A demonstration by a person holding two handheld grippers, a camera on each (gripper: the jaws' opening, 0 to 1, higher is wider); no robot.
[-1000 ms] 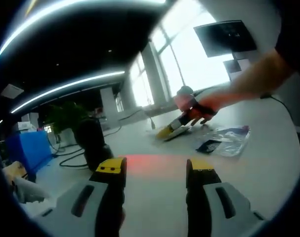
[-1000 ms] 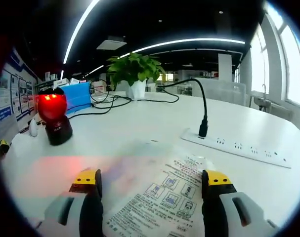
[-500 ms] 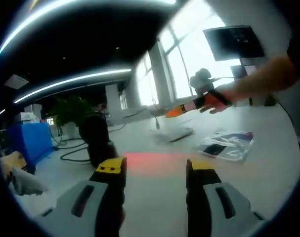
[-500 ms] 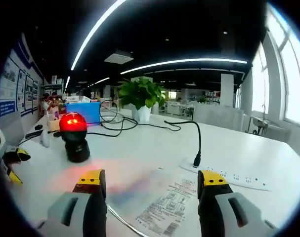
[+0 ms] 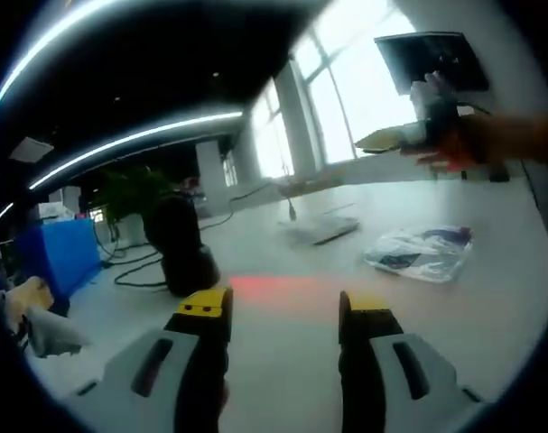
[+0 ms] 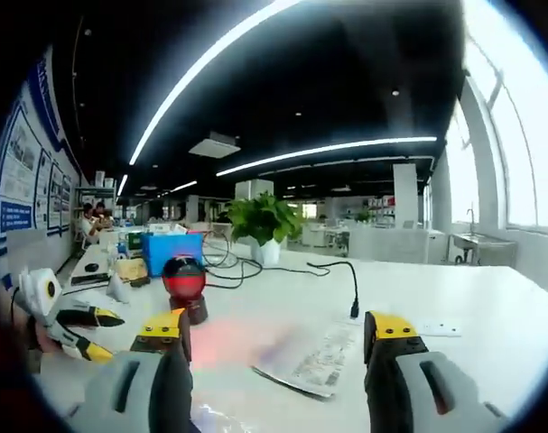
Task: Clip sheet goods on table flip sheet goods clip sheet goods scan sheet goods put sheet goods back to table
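Sheet goods (image 6: 311,363) lie flat on the table (image 6: 472,307), long axis running away between the right gripper's (image 6: 278,336) parted, empty fingers.

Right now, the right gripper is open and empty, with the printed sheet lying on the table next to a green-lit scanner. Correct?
Not quite: the scanner glows red, not green, as the right gripper view shows. The rest holds: the right gripper is open and empty, and the printed sheet lies on the white table beside the scanner.
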